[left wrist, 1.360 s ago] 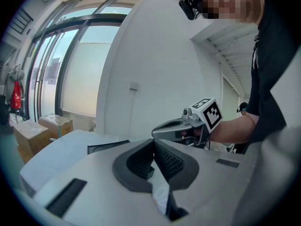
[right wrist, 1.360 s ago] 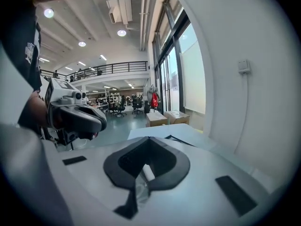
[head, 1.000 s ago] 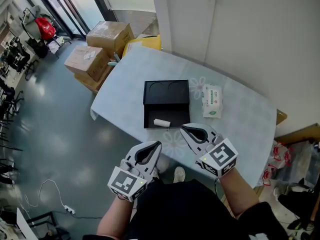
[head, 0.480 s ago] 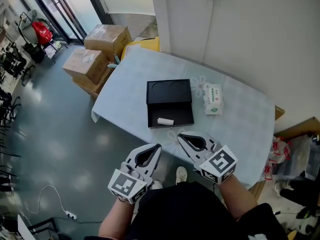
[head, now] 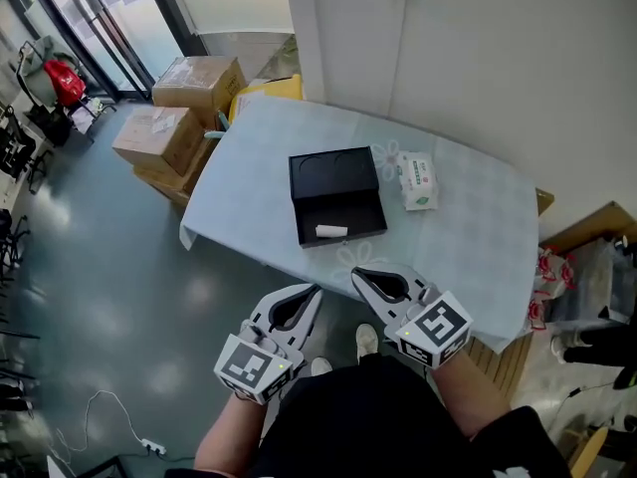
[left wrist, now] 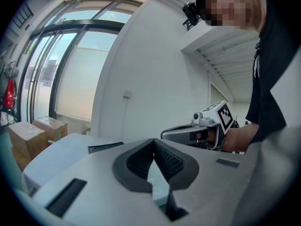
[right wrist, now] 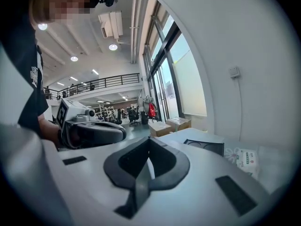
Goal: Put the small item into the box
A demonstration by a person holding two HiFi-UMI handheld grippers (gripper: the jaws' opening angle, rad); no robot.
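Backed off from table [head: 468, 229]: small item [head: 331, 231] lies inside black box [head: 360, 221], well ahead of left gripper [head: 313, 290] & right gripper [head: 356, 273]. Both pairs of jaws closed, nothing btwn.

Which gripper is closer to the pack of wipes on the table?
Right. The right gripper is off the near edge of the table, short of the wipes pack and slightly to its left. The left gripper is farther left and farther back toward the person.
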